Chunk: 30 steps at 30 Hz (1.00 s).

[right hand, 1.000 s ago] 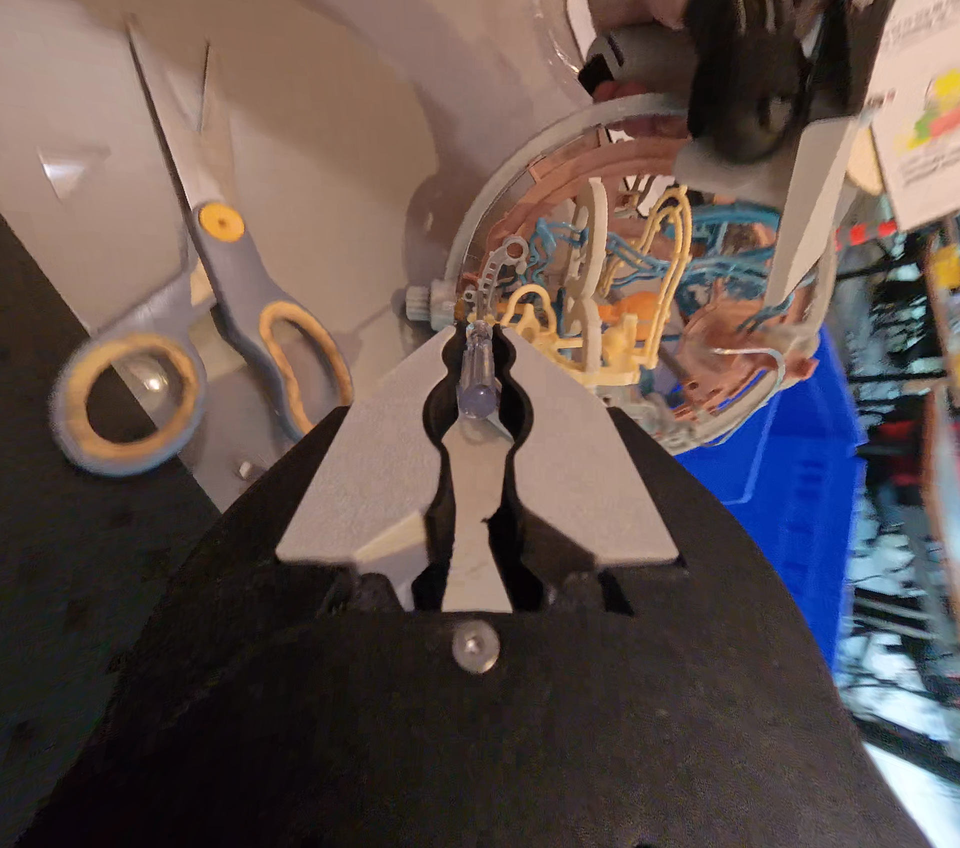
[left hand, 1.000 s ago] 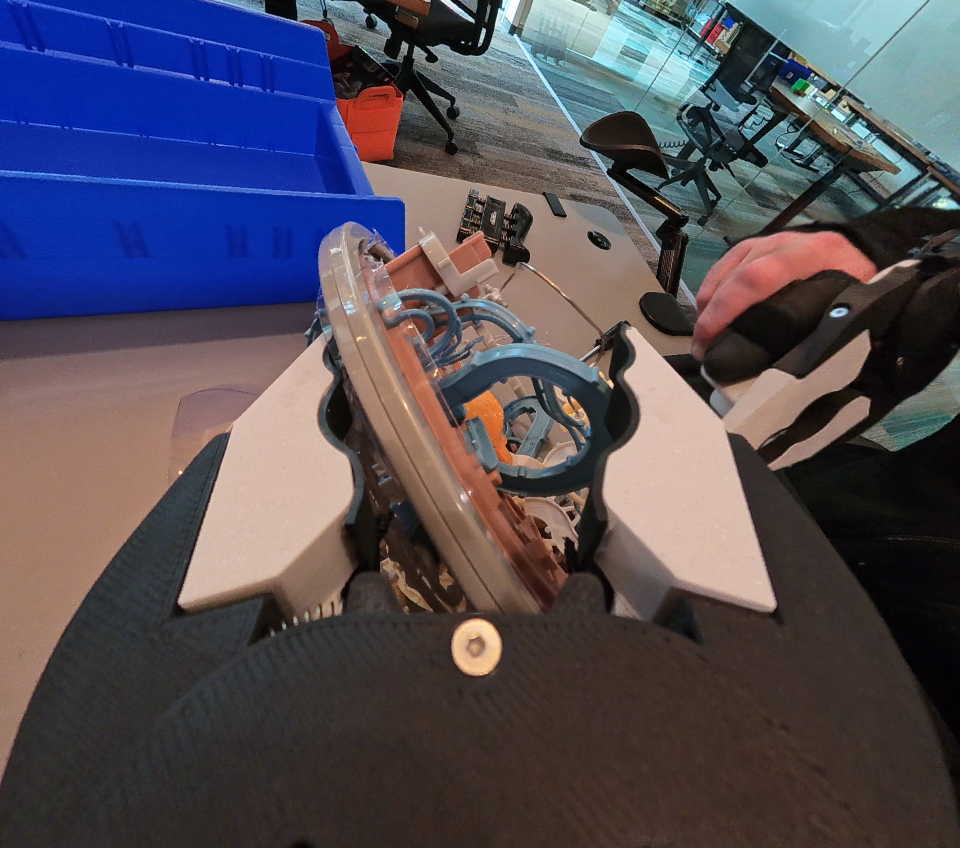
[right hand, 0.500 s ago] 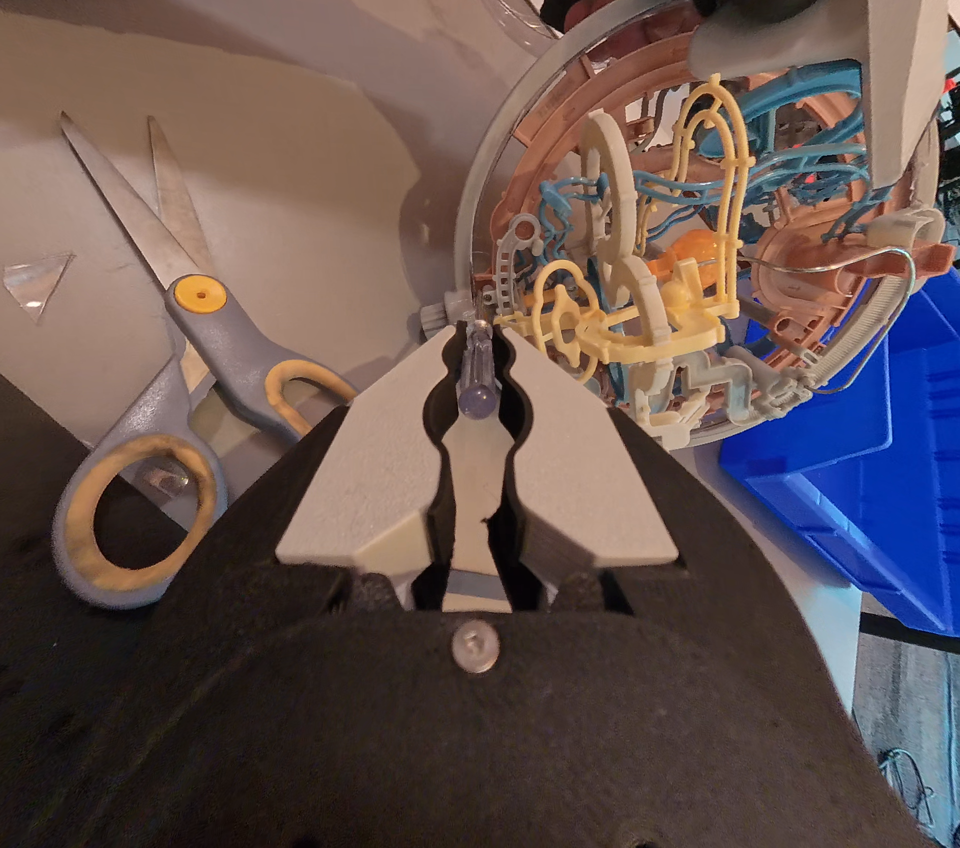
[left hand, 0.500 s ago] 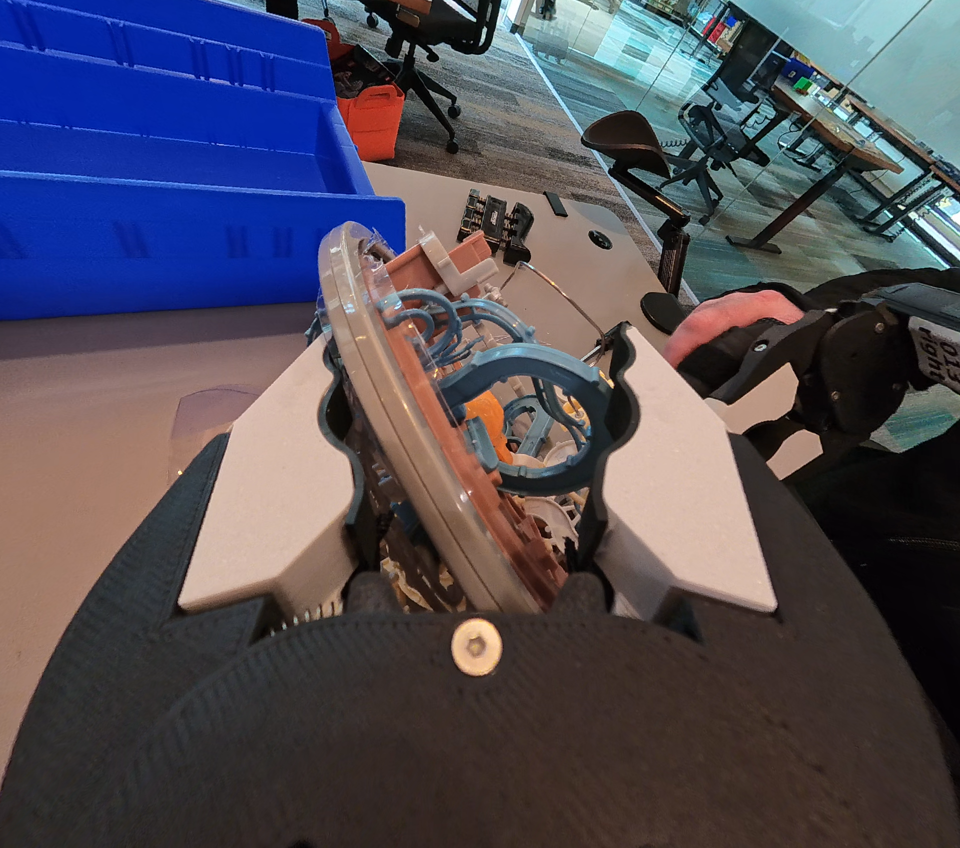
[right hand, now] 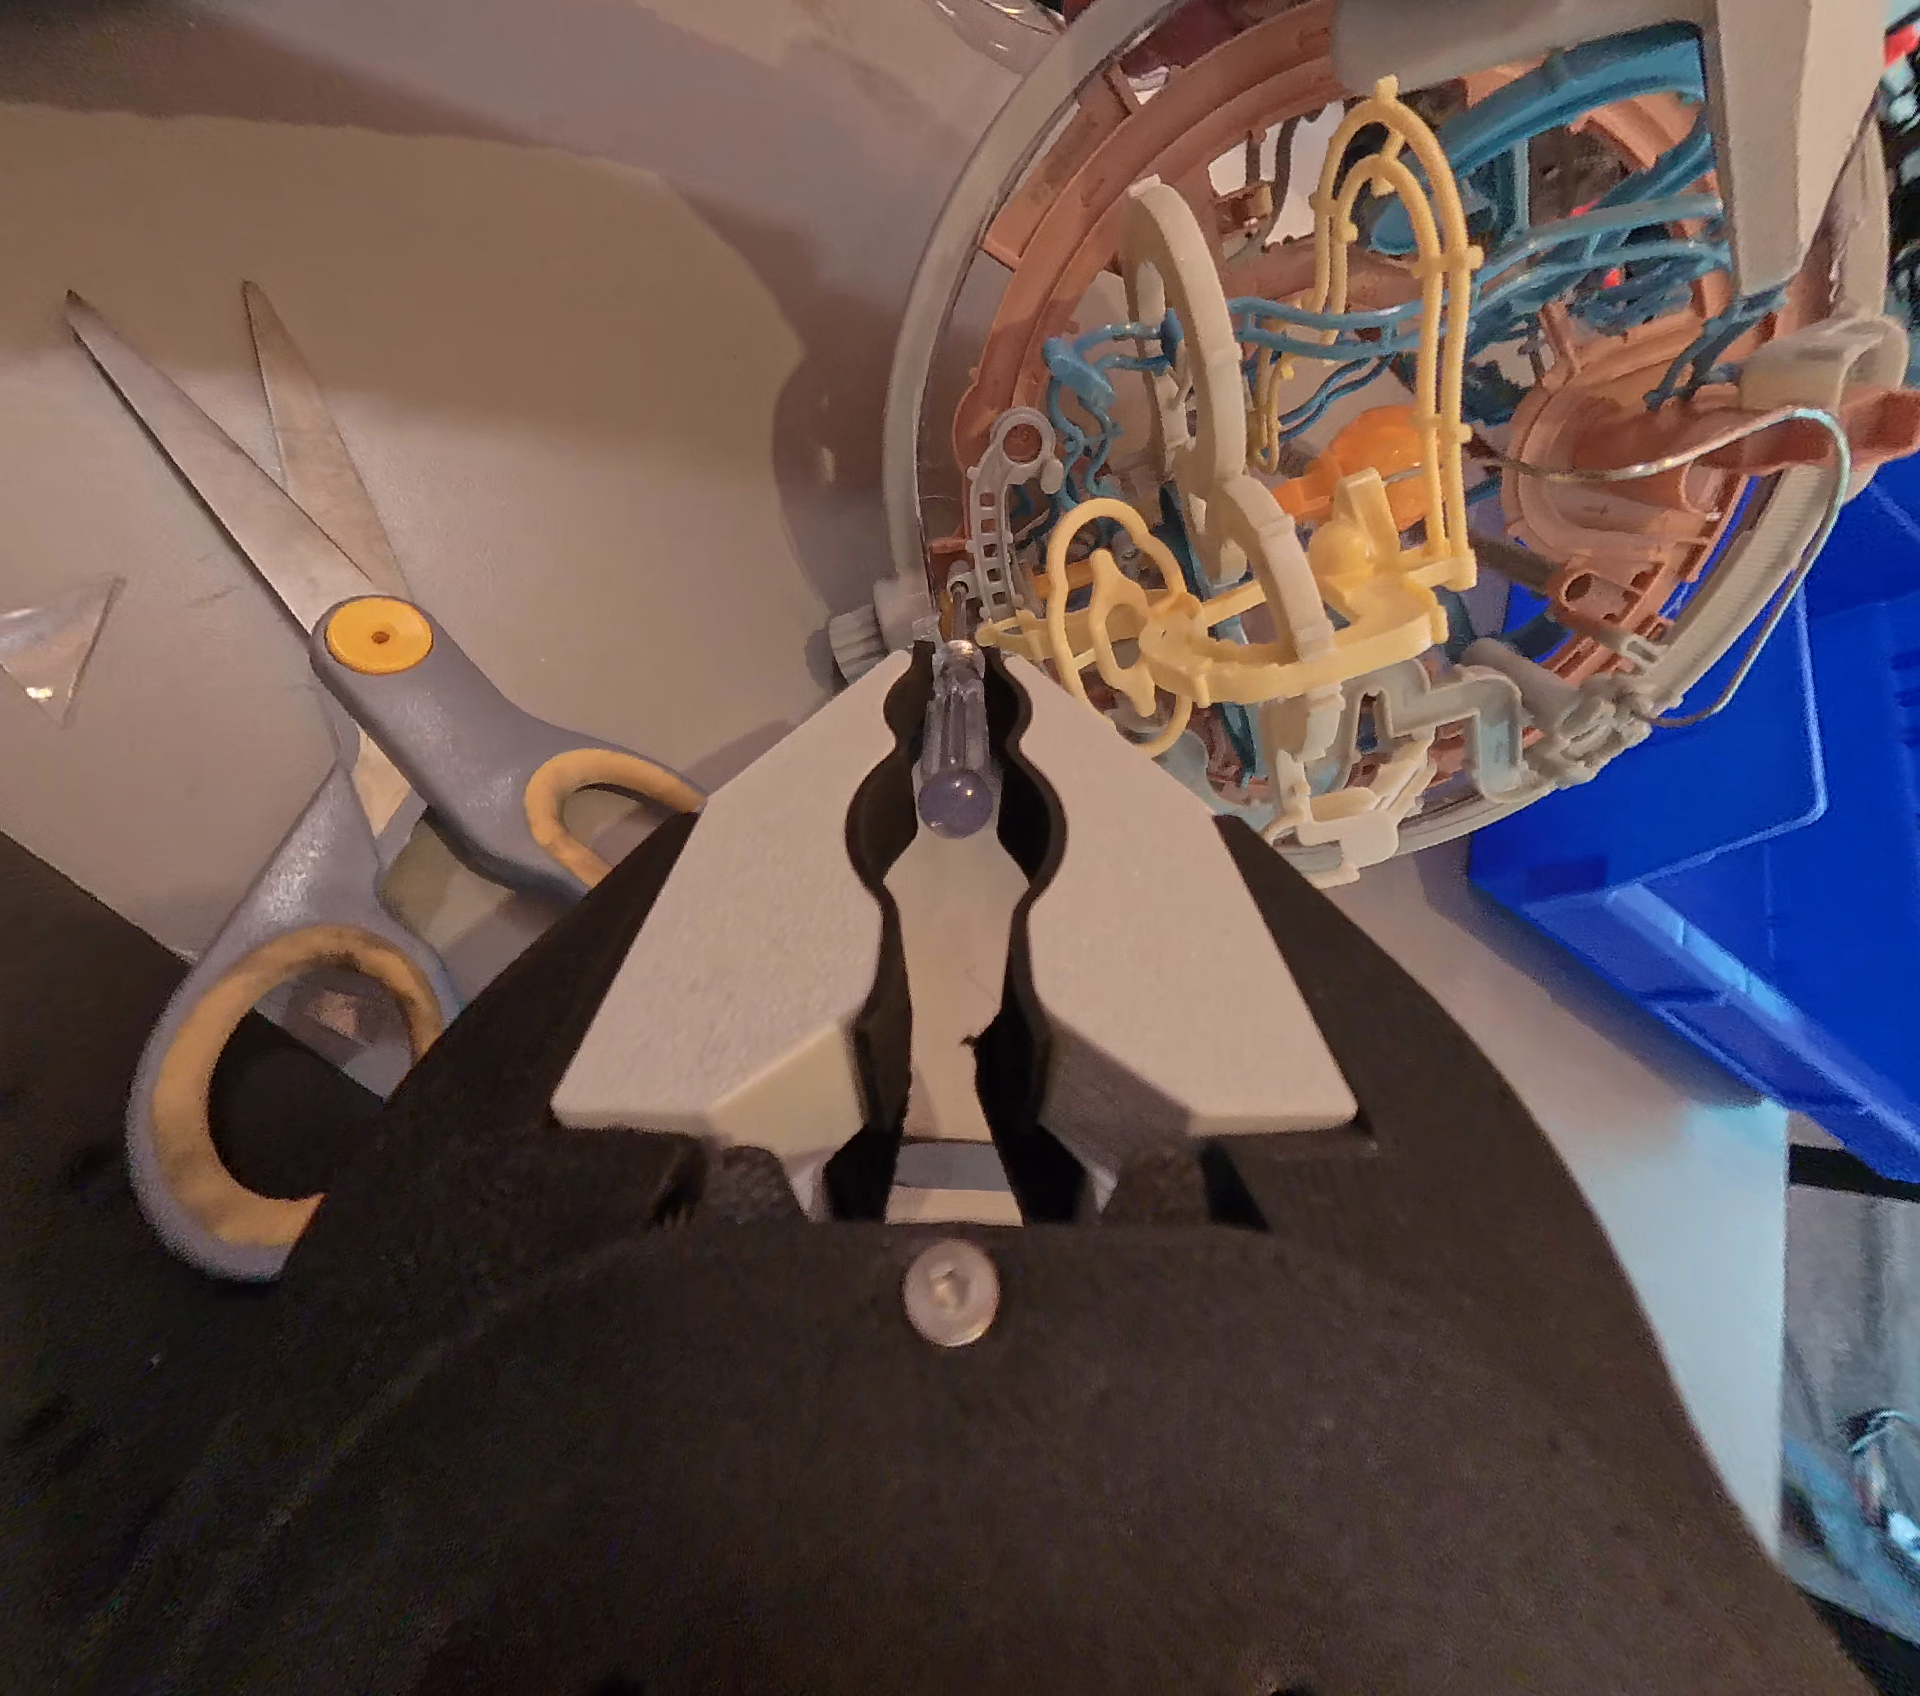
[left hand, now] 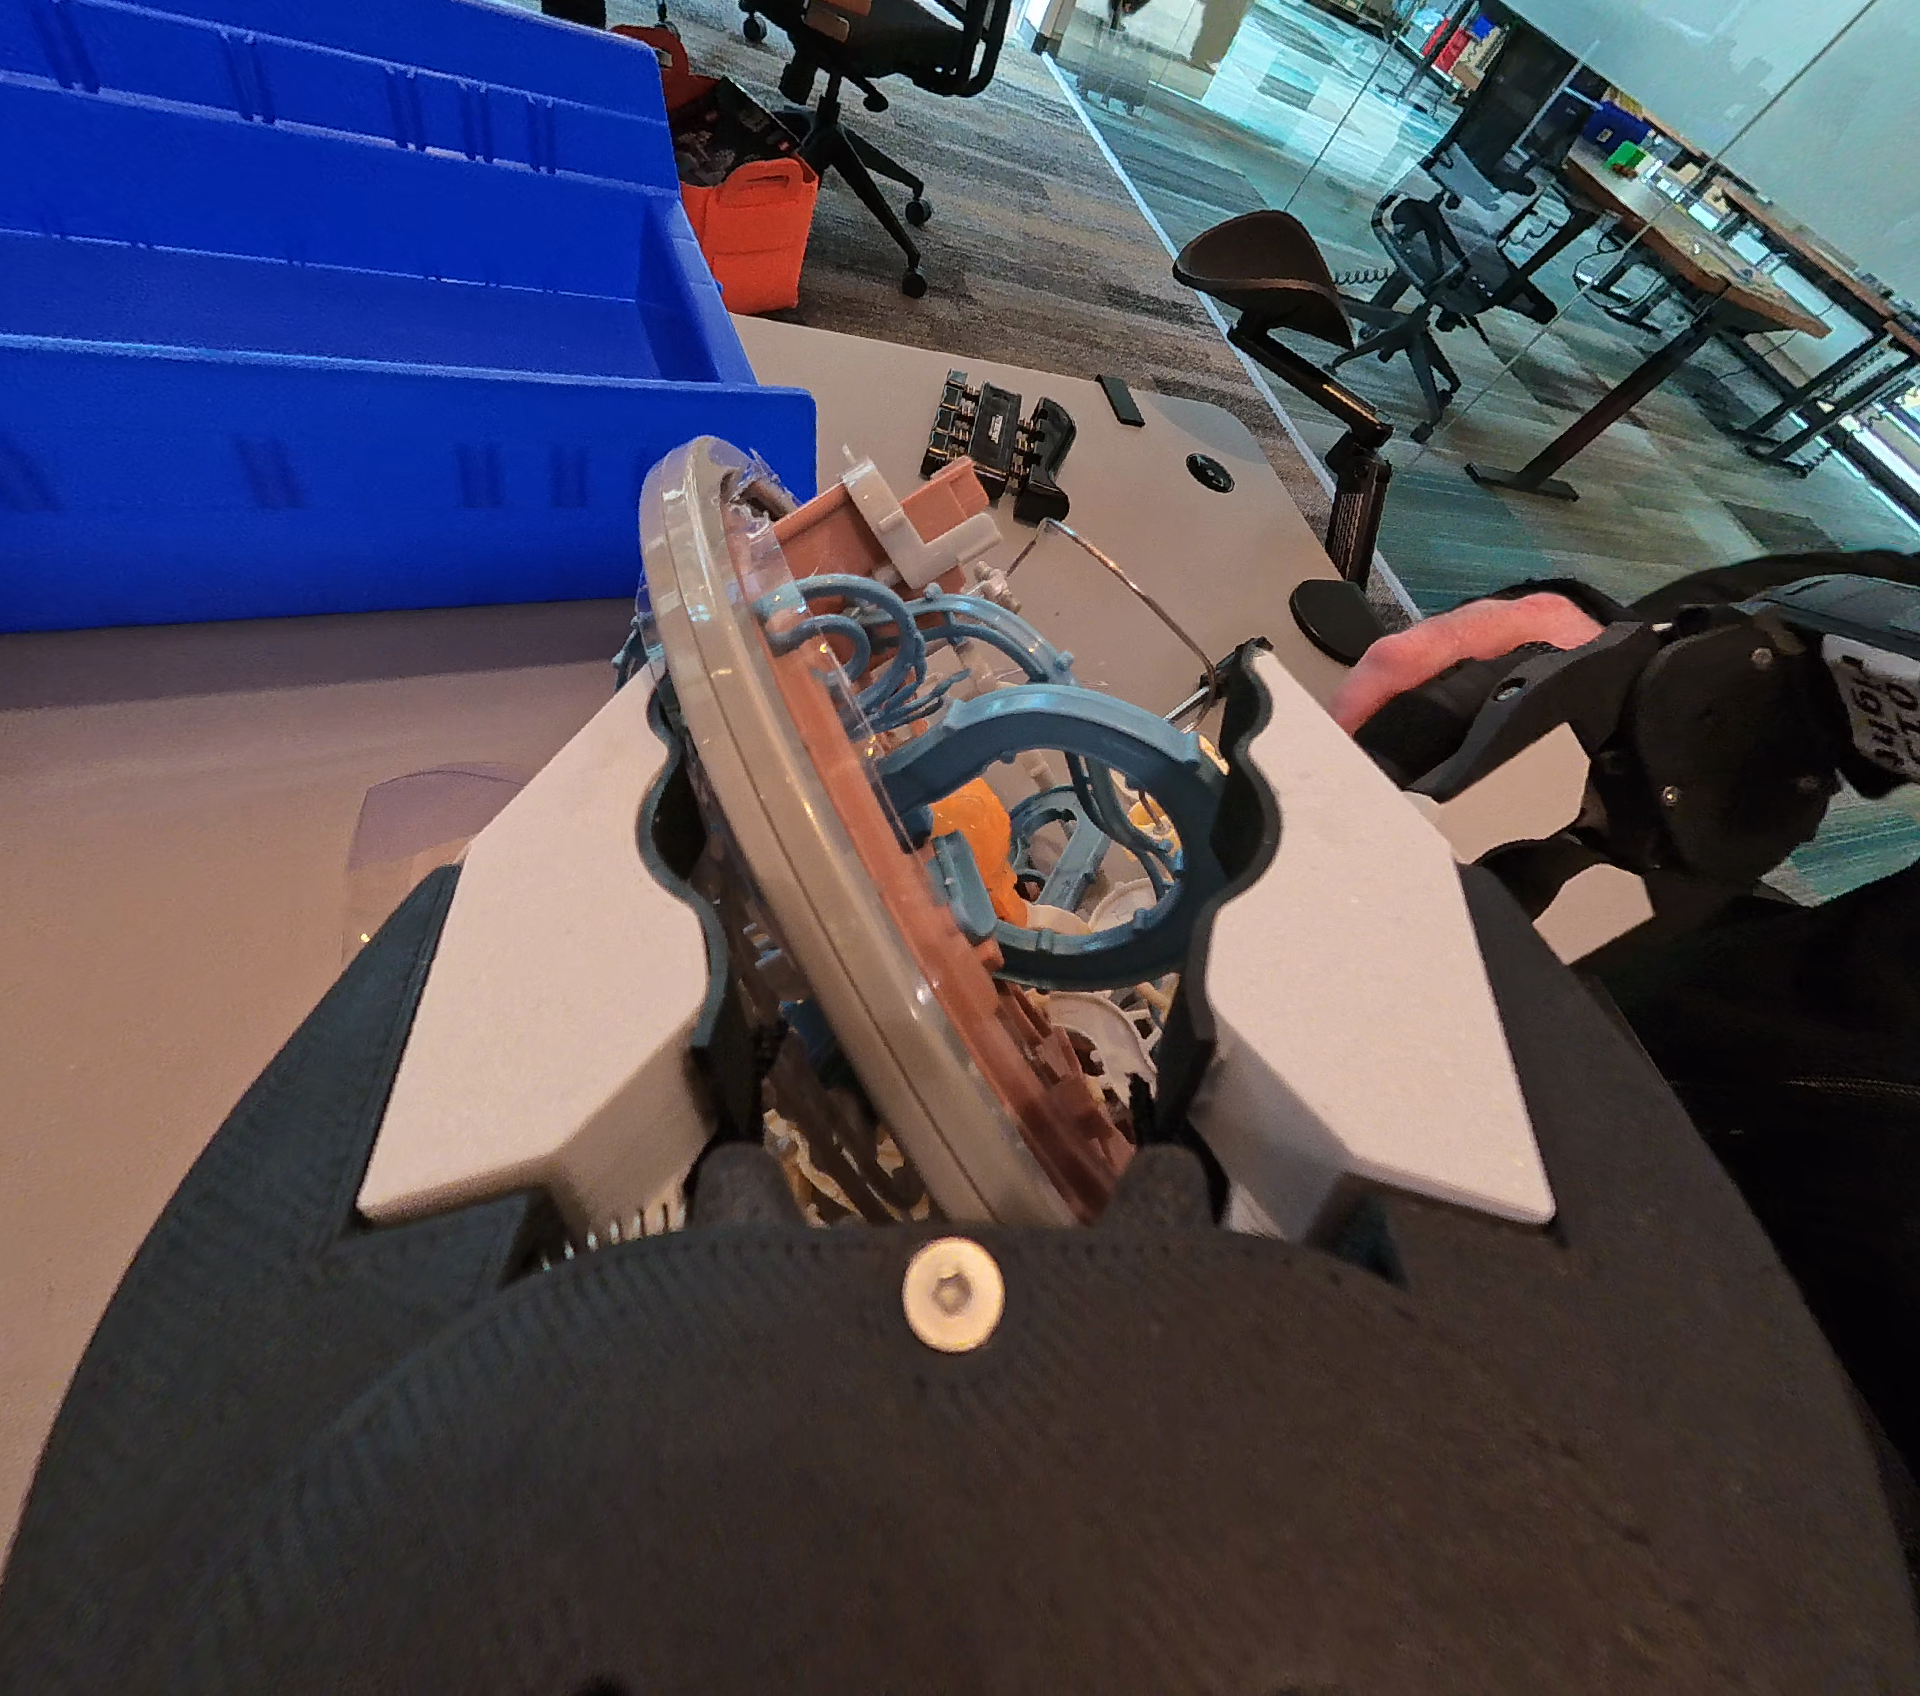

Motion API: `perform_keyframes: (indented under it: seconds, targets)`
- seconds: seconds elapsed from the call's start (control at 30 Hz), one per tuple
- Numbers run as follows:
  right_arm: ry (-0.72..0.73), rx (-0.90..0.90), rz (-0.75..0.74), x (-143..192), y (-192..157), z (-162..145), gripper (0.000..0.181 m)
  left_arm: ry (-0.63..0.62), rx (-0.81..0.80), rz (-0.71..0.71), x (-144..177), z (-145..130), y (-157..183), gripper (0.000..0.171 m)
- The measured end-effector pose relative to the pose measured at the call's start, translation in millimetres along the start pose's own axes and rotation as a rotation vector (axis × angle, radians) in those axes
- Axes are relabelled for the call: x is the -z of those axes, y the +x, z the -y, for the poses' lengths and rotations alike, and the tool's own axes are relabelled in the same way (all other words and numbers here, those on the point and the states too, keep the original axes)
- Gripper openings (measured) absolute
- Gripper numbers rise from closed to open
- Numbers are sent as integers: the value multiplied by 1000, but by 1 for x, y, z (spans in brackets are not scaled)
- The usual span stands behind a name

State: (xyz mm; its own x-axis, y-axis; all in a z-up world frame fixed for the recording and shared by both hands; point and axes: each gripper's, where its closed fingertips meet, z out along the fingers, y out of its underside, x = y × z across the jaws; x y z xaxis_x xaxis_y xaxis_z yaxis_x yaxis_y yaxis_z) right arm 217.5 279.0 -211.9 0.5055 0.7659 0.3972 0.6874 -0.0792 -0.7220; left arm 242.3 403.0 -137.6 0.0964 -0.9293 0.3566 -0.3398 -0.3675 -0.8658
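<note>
Left gripper (left hand: 951, 825) clamps maze-ball half (left hand: 831, 825) by its rim. Right gripper (right hand: 958, 680) pinches small screwdriver (right hand: 951, 747), tip at rim screw just ahead. Risk: tip slipping off, snapping thin plastic tracks; scissors (right hand: 312, 711) lie left.

I see my left gripper (left hand: 940, 857) clamped on a half-open maze ball (left hand: 883, 825), its grey rim tilted, brown, blue and cream tracks exposed. My right gripper (right hand: 958, 670) pinches a small clear-handled screwdriver (right hand: 951, 747), tip touching the ball's rim beside a grey knob (right hand: 860, 626).
</note>
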Motion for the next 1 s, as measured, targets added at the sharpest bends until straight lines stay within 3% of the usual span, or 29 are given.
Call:
perform_keyframes:
  seconds: [0.23,0.43,0.77,1.0]
  targets:
    - [53,-380,13,0,1,-3,8,1,6,5,0,0,0,99]
    - [-19,-338,-74,0,-2,0,8,-5,6,14,-1,0,0,99]
    - [110,-745,-65,1,-1,-3,7,-4,8,18,-1,1,0,99]
    - [-46,-285,-134,-1,-3,2,7,0,7,19,-1,1,-1,99]
